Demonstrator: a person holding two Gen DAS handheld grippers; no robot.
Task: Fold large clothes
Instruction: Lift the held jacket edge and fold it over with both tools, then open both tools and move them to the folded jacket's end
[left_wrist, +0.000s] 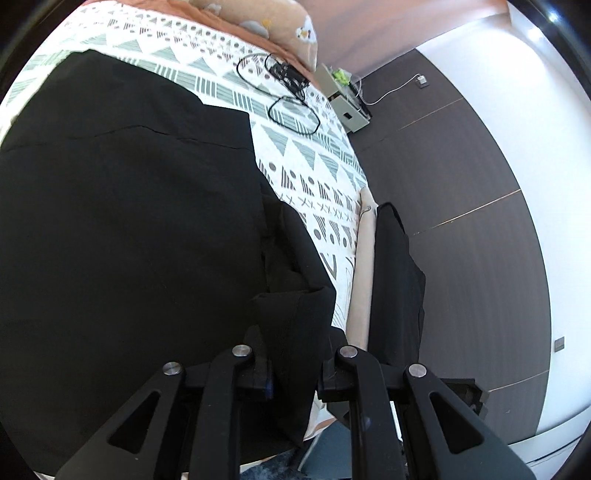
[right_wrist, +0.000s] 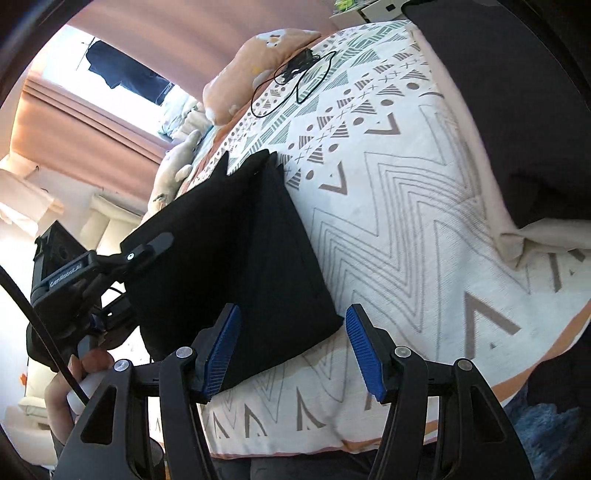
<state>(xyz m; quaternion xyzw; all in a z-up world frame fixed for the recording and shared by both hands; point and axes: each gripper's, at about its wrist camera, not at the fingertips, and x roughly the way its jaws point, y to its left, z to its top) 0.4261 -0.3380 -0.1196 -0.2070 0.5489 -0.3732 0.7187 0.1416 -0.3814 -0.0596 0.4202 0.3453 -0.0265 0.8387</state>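
Observation:
A large black garment (left_wrist: 129, 221) lies on the patterned bed cover (left_wrist: 314, 166) and fills the left of the left wrist view. My left gripper (left_wrist: 293, 373) is shut on a fold of its edge. From the right wrist view that same gripper (right_wrist: 162, 240) holds the garment (right_wrist: 258, 258) lifted at its left side, with a person's hand (right_wrist: 62, 391) below it. My right gripper (right_wrist: 293, 350) is open, blue pads (right_wrist: 221, 350) showing. The garment's lower corner lies between its fingers, close to the left pad, and is not pressed.
A black cable (right_wrist: 295, 81) and an orange pillow (right_wrist: 251, 74) lie toward the head of the bed cover (right_wrist: 406, 221). Another dark cloth (left_wrist: 395, 277) hangs over the bed's edge. A bedside cabinet (left_wrist: 347, 103) stands by the dark wall. A plush toy (right_wrist: 177, 162) sits near the window.

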